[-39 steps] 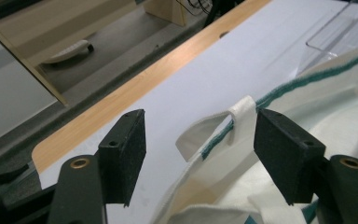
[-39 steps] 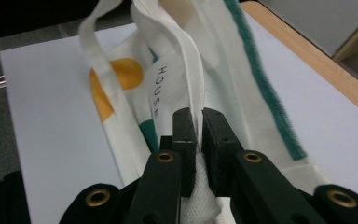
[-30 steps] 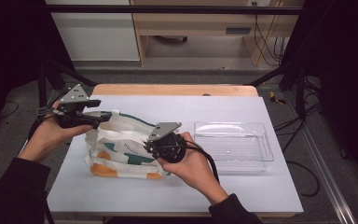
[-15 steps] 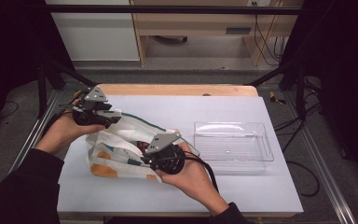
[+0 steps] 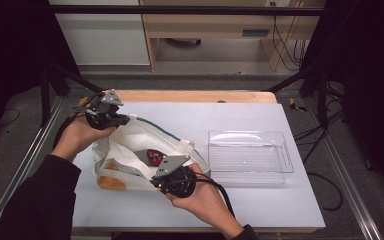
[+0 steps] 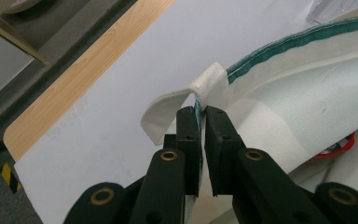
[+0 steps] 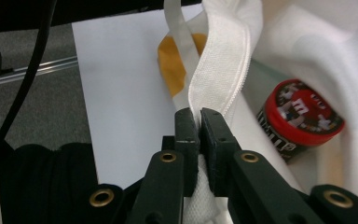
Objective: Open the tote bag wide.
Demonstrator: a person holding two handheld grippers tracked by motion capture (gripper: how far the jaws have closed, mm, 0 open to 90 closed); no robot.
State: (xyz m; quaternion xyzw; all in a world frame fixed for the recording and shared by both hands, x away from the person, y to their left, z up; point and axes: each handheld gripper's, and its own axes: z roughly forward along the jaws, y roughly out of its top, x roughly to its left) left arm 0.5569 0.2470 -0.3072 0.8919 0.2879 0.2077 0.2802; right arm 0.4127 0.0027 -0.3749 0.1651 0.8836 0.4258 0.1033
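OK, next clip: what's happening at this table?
A person is holding a white tote bag open with two handheld grippers. The left gripper is clamped on the bag's green-trimmed rim, the right gripper on a white handle strap. Inside lies a red-lidded M&M's tub. A clear plastic tray sits beside the bag on the white table.

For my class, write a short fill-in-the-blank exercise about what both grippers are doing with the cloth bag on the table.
1. The left gripper is shut on the bag's rim, which has a ____ coloured trim.
2. The right gripper is shut on a white ____ of the cloth bag.
3. Inside the bag lies a candy tub with a ____ lid.
4. The clear plastic tray on the table holds ____.

Missing words: green; handle strap; red; nothing
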